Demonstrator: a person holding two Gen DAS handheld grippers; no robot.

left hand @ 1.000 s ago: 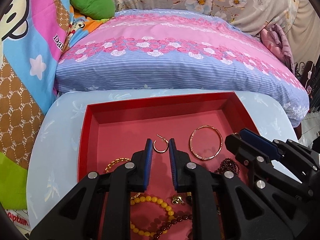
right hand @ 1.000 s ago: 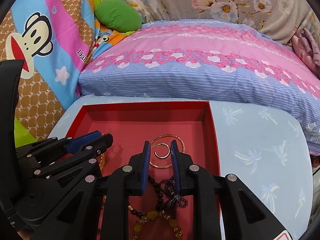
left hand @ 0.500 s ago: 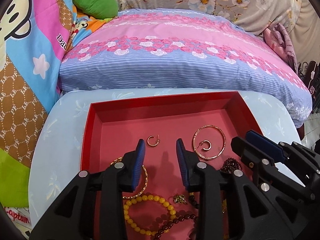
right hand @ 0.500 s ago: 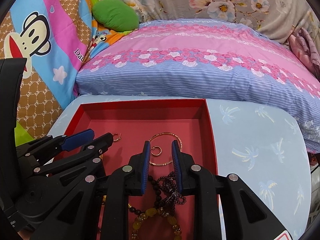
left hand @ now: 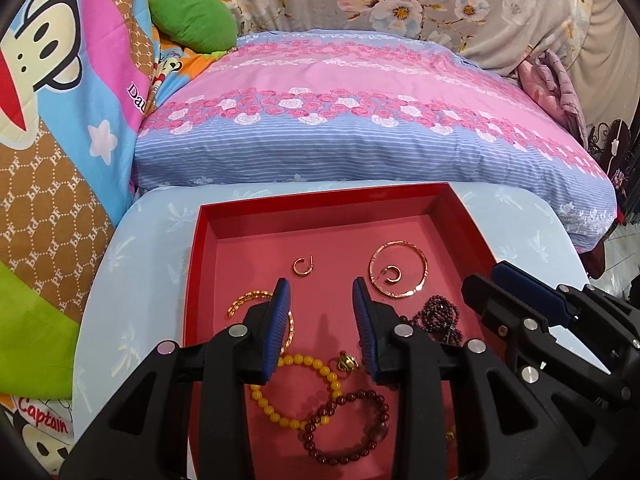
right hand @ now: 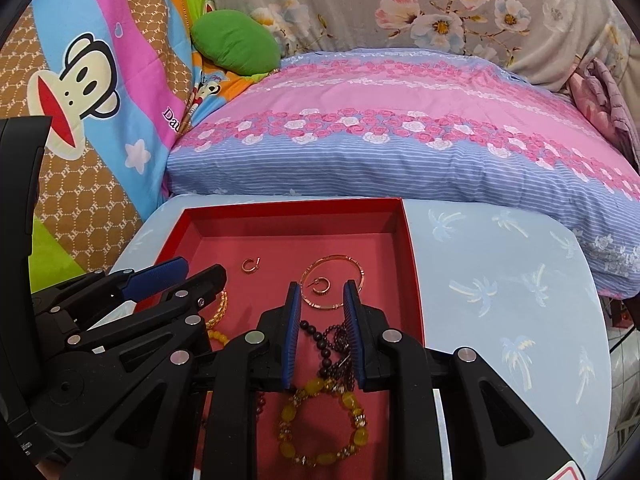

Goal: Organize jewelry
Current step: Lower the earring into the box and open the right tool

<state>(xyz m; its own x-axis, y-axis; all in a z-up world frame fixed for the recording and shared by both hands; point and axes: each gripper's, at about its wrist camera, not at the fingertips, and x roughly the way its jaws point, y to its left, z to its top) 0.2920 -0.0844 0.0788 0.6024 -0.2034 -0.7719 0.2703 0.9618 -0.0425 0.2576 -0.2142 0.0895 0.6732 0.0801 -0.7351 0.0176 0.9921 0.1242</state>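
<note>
A red box (left hand: 320, 204) (right hand: 414, 280) lies on a light blue table and holds jewelry. One small gold hoop earring (left hand: 303, 266) (right hand: 251, 265) lies loose mid-box. A second earring (left hand: 391, 274) (right hand: 320, 285) lies inside a rose-gold bangle (left hand: 420, 256) (right hand: 352, 260). My left gripper (left hand: 322, 300) is open and empty, above the box just behind the first earring. My right gripper (right hand: 320, 300) is open and empty, just behind the bangle. A gold bangle (left hand: 244, 300), yellow bead bracelet (left hand: 276, 412), dark red bead bracelet (left hand: 348, 456) and dark bead necklace (left hand: 438, 312) (right hand: 324, 344) lie nearer.
A pink and blue pillow (left hand: 360, 120) lies right behind the table (left hand: 132, 288) (right hand: 500, 300). A cartoon monkey blanket (left hand: 60, 100) hangs at left, with a green cushion (left hand: 192, 20). A yellow and amber bracelet (right hand: 320, 432) lies at the box's near end.
Both grippers opened and drew back toward me. The left let go of one earring on the box floor; the right let go of the other inside the rose-gold bangle.
</note>
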